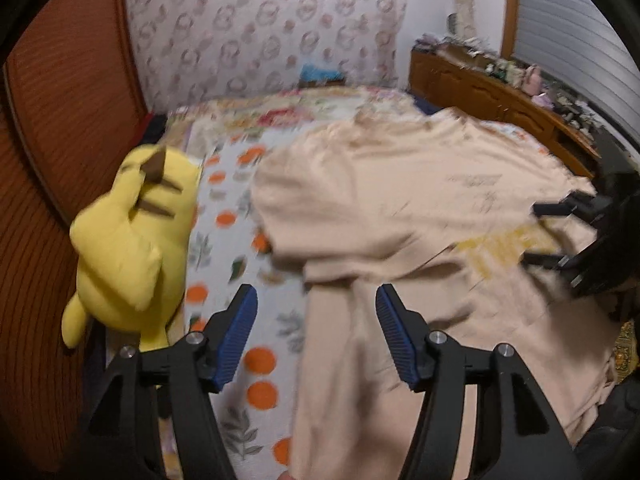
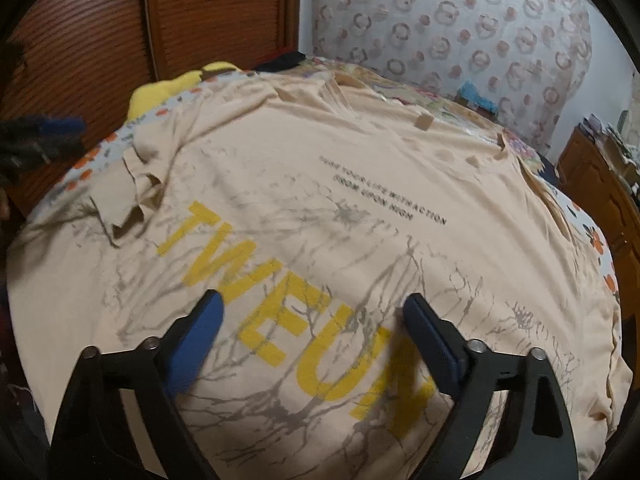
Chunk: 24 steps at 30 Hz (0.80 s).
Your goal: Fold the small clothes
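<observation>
matt cloth tee, plush toy, ribbed wood door.

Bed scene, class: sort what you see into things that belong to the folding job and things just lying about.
Part of the job:
- beige T-shirt spread on the bed
- left tool, open, over the shirt's edge
- right tool, open, above the yellow lettering

Just lying about:
- yellow plush toy beside the shirt
- floral bedsheet
- wooden dresser with clutter on top
</observation>
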Available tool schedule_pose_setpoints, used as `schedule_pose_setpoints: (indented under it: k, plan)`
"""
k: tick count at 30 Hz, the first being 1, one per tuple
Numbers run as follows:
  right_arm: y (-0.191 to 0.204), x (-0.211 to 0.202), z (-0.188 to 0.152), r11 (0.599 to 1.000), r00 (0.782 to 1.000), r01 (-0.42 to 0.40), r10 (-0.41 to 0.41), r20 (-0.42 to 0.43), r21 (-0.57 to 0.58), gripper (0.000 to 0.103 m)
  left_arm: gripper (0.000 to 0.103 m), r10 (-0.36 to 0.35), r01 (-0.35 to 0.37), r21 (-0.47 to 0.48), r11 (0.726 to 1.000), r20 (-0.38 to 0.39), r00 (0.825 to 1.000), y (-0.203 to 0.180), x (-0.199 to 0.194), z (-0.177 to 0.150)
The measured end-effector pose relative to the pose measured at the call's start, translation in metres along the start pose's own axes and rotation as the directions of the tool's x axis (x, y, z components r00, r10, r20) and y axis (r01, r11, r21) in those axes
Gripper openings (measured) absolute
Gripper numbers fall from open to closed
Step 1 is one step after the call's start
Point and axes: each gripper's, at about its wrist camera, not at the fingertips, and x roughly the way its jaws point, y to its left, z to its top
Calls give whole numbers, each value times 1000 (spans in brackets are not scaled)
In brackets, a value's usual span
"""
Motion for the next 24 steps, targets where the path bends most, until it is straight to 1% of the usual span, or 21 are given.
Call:
schedule_pose_setpoints:
  k: [1,2,4,6,9,11,12,13,14,16,19,24]
  plan:
    - [3,-3,0,1000,1000,-19,19,7,3,81,61,10,-11,-11,1000,-17,1000,5,7,-4]
    - [5,-5,5,999,999,-47,47,18,0,78,61,16,-17,-21,1000,-29,999,8,12,-7]
    - [14,-11,16,998,997,-59,61,54,-31,67,61,21,-23,-51,998,-49,999,16,21,-13]
    - [28,-16,30,994,992,-66,75,101,-93,63,61,21,-26,-72,997,-58,998,22,27,-18]
    - [49,-17,52,982,978,-90,118,172,-166,61,61,28,-32,-81,996,-41,999,24,29,-22]
    - [62,-12,64,974,971,-91,133,198,-205,60,62,31,-33,-81,996,-33,999,24,29,-22]
    - [67,-9,70,972,969,-94,139,203,-216,57,62,34,-36,-81,996,-22,999,23,29,-23]
    - [75,-2,77,966,967,-114,162,198,-233,53,62,35,-36,-81,996,-21,999,23,29,-23]
    - [80,4,82,960,965,-136,184,187,-245,52,62,33,-35,-82,996,-21,999,24,29,-23]
    - [89,15,92,947,961,-188,232,149,-261,42,62,36,-37,-80,996,-21,999,23,29,-24]
    - [103,33,102,923,949,-282,309,68,-263,41,63,33,-35,-82,996,-20,999,25,28,-25]
    - [131,59,111,899,945,-318,325,-26,-300,41,63,34,-36,-82,996,-20,999,24,28,-25]
